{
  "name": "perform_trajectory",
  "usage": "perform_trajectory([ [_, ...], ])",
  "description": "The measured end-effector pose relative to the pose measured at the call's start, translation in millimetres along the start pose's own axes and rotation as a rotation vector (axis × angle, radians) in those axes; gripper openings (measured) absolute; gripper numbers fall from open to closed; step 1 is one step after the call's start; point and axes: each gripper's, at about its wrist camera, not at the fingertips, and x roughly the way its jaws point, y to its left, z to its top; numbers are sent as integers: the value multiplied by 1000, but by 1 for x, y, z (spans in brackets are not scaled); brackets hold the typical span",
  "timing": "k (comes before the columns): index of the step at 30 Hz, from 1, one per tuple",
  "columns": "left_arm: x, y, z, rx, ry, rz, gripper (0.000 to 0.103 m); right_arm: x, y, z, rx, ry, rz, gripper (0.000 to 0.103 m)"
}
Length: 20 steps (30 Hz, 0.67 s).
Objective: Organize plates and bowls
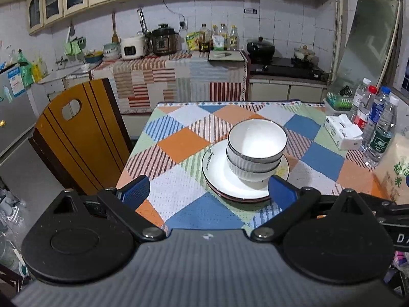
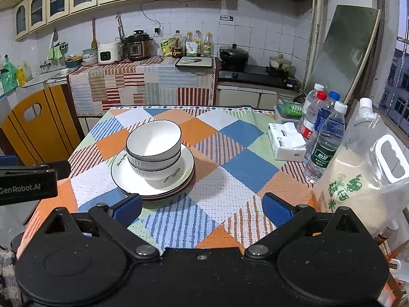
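Two white ribbed bowls point(image 1: 256, 148) nested, sitting on stacked white plates point(image 1: 222, 179) mid-table on the patchwork tablecloth point(image 1: 179, 143). Left gripper point(image 1: 208, 190) spread wide, holding nothing, hovering near side of the table with its right finger just in front of the plates' near rim. Right gripper point(image 2: 202, 208) also spread, holding nothing, over the cloth right of the stack; its left finger sits close to the plate edge. Tissue pack point(image 2: 286, 142) and water bottles point(image 2: 324, 138) at right edge, rice bag point(image 2: 358, 168) nearer right. Wooden chair point(image 1: 76, 138) left of table.
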Motion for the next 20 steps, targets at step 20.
perform_trajectory([
  [20, -6, 0, -1, 24, 3, 0, 103, 3, 3, -6, -21, 17, -13, 102],
])
